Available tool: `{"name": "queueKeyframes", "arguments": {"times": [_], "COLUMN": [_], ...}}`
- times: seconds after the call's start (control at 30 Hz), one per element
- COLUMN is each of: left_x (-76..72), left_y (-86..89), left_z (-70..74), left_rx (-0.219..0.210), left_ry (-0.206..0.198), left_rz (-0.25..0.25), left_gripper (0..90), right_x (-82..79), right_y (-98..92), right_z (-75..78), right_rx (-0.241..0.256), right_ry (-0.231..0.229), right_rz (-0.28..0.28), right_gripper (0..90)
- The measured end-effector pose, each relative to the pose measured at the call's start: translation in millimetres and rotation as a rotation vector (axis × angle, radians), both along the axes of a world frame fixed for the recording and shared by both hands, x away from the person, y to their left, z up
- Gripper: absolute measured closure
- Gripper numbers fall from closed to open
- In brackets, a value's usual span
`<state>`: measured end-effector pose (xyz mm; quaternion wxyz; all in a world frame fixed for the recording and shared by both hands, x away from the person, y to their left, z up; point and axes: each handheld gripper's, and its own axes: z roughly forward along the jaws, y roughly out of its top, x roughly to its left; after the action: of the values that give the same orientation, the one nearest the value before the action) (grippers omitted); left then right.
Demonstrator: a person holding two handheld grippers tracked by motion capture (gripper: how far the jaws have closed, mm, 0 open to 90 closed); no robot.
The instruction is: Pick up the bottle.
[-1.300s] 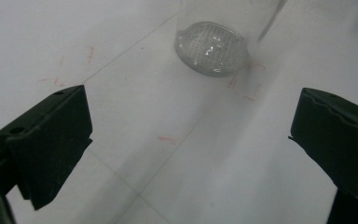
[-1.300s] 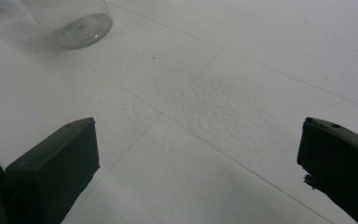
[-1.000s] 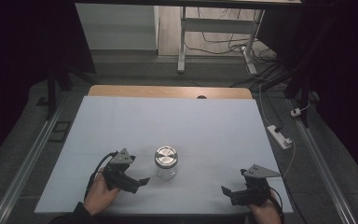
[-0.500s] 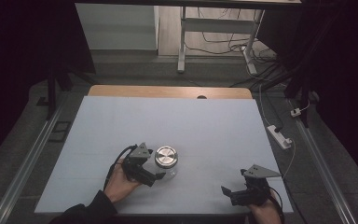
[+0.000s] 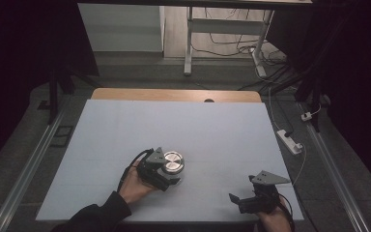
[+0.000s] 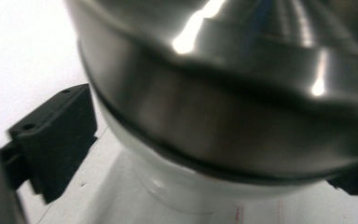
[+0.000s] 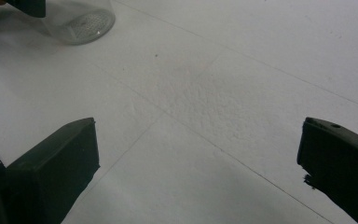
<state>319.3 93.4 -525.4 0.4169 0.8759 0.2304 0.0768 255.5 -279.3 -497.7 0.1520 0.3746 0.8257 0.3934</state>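
Observation:
A clear glass jar (image 5: 173,163) with a shiny metal lid stands on the white table (image 5: 212,125), near its front and left of centre. My left gripper (image 5: 170,175) reaches it from the left, jaws spread wide on either side of it. In the left gripper view the jar (image 6: 242,60) looms very close, with the left gripper (image 6: 214,142) open around its neck and a black jaw at each side. My right gripper (image 5: 235,202) rests open near the front right corner. In the right gripper view the right gripper (image 7: 198,135) holds nothing and the jar's base (image 7: 79,18) sits far off at top left.
A wooden strip (image 5: 174,94) borders the table's far edge. A white power strip (image 5: 290,141) and cables lie on the floor to the right. A metal table frame (image 5: 188,38) stands behind.
My left gripper has moved right and forward until its jaws straddle the jar. The jar and my right gripper have stayed put.

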Motion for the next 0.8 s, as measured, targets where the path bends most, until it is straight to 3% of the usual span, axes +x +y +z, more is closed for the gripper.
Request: {"name": "queueKeyframes", "arguments": {"times": [0.17,0.53,0.67,0.8], "left_x": [-3.3,-2.2,-3.5,-2.8], "left_y": [-1.5,-1.4,-0.6,-3.0], "left_z": [-0.9,0.5,-1.4,1.6], "left_rx": [-0.002,0.014,-0.008,-0.007], "left_ry": [-0.019,-0.018,-0.024,-0.003], "left_rz": [-0.018,-0.03,-0.016,-0.004], "left_gripper": [14.8,15.3,15.4,15.5], "right_x": [0.0,1.6,1.6,1.3], "right_y": [0.3,0.4,0.7,0.6], "right_z": [-0.1,-0.4,-0.3,-0.2], "right_rx": [-0.002,-0.001,0.0,0.0], "right_ry": [-0.001,0.008,0.007,0.002], "right_rz": [0.002,-0.002,0.0,0.004], "right_gripper": [0.0,0.0,0.0,0.0]}}
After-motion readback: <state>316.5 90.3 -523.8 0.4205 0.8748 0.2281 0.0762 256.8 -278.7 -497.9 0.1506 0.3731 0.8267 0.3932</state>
